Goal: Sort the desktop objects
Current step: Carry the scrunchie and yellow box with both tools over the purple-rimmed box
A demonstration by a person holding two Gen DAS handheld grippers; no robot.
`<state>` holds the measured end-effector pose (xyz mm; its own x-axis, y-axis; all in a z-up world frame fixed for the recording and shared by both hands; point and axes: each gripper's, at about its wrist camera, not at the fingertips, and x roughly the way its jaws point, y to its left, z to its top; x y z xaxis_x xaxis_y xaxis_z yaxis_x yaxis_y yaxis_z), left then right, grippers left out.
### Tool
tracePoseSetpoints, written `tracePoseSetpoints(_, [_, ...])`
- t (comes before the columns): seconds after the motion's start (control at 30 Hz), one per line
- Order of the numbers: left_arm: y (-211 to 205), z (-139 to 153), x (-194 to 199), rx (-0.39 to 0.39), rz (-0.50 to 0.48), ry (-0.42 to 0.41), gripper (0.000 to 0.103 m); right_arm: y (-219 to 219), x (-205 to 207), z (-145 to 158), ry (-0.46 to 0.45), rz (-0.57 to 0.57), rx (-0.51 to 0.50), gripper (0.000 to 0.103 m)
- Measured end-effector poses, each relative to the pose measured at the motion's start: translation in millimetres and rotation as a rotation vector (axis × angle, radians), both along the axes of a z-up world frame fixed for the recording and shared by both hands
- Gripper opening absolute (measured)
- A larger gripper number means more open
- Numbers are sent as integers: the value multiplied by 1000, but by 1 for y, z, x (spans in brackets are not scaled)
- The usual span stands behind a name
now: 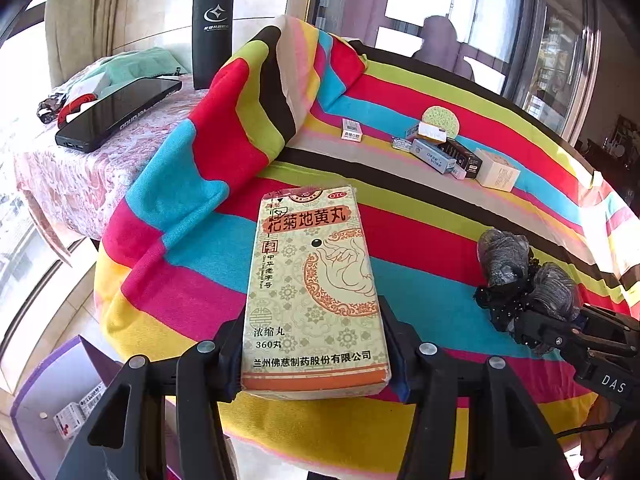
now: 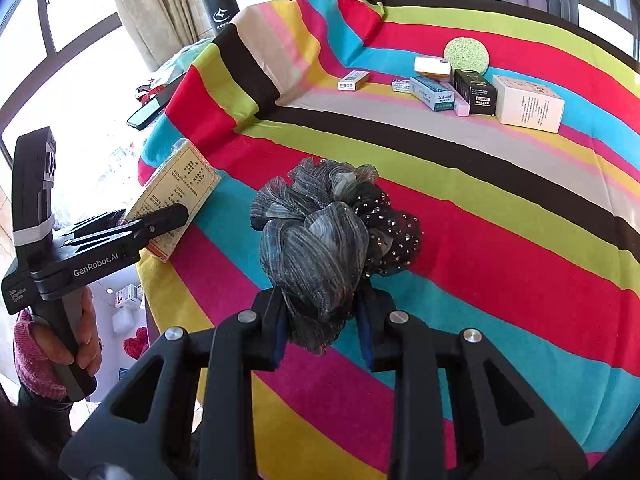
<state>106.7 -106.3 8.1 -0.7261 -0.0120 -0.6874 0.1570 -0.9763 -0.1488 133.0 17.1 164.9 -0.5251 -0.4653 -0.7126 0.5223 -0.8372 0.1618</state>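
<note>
My left gripper (image 1: 314, 354) is shut on a cream and orange medicine box (image 1: 312, 292) printed with Chinese text, held over the near left edge of the striped table; the box also shows in the right wrist view (image 2: 176, 196). My right gripper (image 2: 322, 330) is shut on a grey and black ruffled hair scrunchie (image 2: 324, 224) above the striped cloth; the scrunchie also shows in the left wrist view (image 1: 520, 276). A cluster of small boxes (image 2: 476, 88) lies at the far side with a green round sponge (image 2: 467, 54) behind it.
A striped cloth (image 2: 500, 208) covers the round table and is bunched up at the back left (image 1: 256, 100). A black flask (image 1: 212, 24) and a black flat device (image 1: 120, 114) rest on a side table. A purple box (image 1: 60, 400) stands on the floor below left.
</note>
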Motion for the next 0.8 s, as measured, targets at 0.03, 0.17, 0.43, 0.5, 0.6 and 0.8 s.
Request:
tracePoseSetpoints(0.03, [-2, 0, 2, -3, 5, -1, 52, -6, 2, 0, 2, 13, 7, 31])
tracePoseSetpoints(0.17, [-14, 0, 14, 9, 26, 14, 52, -27, 12, 2, 7, 66, 30, 32])
tracePoseSetpoints(0.43, [-55, 0, 53, 16, 133, 35, 52, -78, 37, 8, 37, 213, 62, 32])
tracePoseSetpoints(0.5, [-67, 0, 67, 17, 173, 36, 52, -97, 45, 8, 41, 264, 69, 32])
tracePoseSetpoints(0.6, [-89, -2, 88, 25, 242, 32, 52, -125, 58, 5, 48, 350, 85, 32])
tracePoseSetpoints(0.8, [-132, -11, 127, 45, 380, 11, 52, -176, 96, -3, 79, 536, 146, 32])
